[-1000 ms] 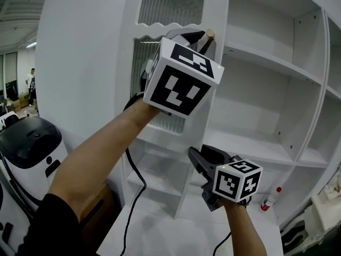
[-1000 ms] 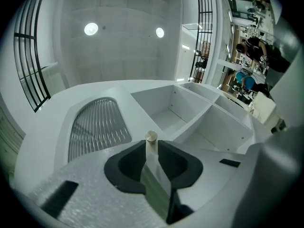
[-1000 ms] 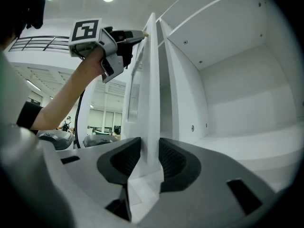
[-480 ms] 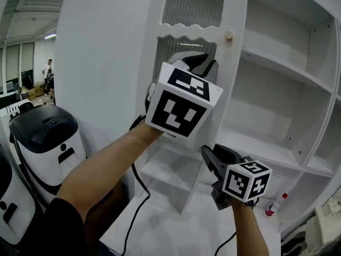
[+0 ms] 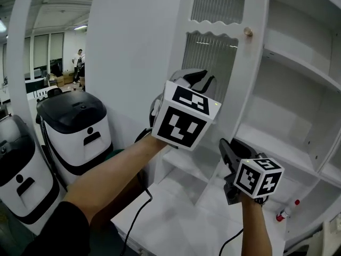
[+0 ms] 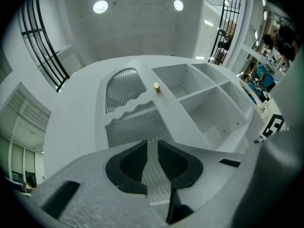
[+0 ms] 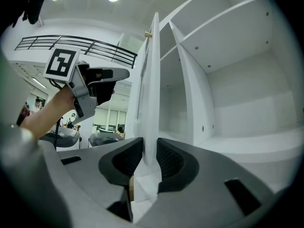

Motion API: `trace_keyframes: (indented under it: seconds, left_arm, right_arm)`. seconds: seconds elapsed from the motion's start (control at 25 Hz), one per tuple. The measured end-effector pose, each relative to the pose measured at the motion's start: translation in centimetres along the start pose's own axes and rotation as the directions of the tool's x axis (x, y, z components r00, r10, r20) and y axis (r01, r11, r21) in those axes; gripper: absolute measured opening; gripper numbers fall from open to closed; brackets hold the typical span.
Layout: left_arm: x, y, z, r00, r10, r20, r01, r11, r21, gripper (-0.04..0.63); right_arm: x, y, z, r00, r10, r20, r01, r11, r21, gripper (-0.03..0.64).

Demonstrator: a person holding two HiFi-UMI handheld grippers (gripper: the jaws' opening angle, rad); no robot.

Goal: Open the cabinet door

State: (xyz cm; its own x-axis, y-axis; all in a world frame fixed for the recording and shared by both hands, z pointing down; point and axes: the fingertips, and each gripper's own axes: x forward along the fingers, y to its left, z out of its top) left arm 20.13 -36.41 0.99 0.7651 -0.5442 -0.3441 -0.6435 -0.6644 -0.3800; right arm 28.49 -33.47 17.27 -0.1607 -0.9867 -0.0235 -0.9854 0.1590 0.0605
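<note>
The white cabinet door (image 5: 213, 52) with ribbed glass panels stands swung out from the shelves, its small wooden knob (image 5: 248, 32) high on the free edge. My left gripper (image 5: 196, 80) hangs below the knob in front of the lower panel, open with nothing between its jaws. In the left gripper view (image 6: 152, 148) only the ribbed panel (image 6: 128, 122) shows through the gap, with the knob (image 6: 156, 86) well above. My right gripper (image 5: 228, 145) sits low on the door's free edge. Its jaws have just been closing, and in the right gripper view (image 7: 145, 158) the door edge (image 7: 153, 80) fills the gap between them.
Open white shelves (image 5: 287, 153) lie behind the door on the right. Two white-and-black machines (image 5: 74, 127) stand on the floor at the left. A red-capped bottle (image 5: 287, 213) lies low at the right. A black cable (image 5: 133, 217) trails under my left arm.
My left gripper has dropped from the knob's height to below it, with the knob now free above. The right gripper has stayed at the lower door edge.
</note>
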Motion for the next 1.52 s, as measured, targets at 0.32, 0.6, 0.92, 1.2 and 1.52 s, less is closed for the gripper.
trace_keyframes:
  seconds: [0.32, 0.6, 0.92, 1.2, 1.52]
  left_arm:
    - [-2.8, -0.4, -4.1, 0.993, 0.070, -0.099, -0.074, 0.996, -0.039, 0.073]
    - [-5.2, -1.8, -6.5, 0.979, 0.105, -0.174, -0.116, 0.992, -0.052, 0.061]
    - [-8.4, -3.3, -7.8, 0.962, 0.137, -0.235, -0.158, 0.985, -0.073, 0.051]
    - [-10.7, -3.8, -9.1, 0.949, 0.150, -0.276, -0.183, 0.978, -0.097, 0.035]
    - [-14.1, -2.9, -9.8, 0.940, 0.169, -0.295, -0.216, 0.967, -0.133, 0.020]
  right_arm:
    - [-0.6, 1.2, 0.0, 0.999, 0.039, 0.006, -0.039, 0.999, 0.004, 0.086]
    - [-1.3, 2.3, 0.0, 0.998, 0.069, 0.004, -0.069, 0.998, 0.013, 0.078]
    - [-2.0, 3.4, 0.0, 0.997, 0.076, 0.004, -0.077, 0.997, 0.027, 0.073]
    - [-2.1, 5.1, 0.4, 0.997, 0.080, 0.013, -0.081, 0.996, 0.029, 0.069]
    - [-2.3, 7.6, 0.5, 0.997, 0.073, 0.017, -0.074, 0.997, 0.024, 0.067]
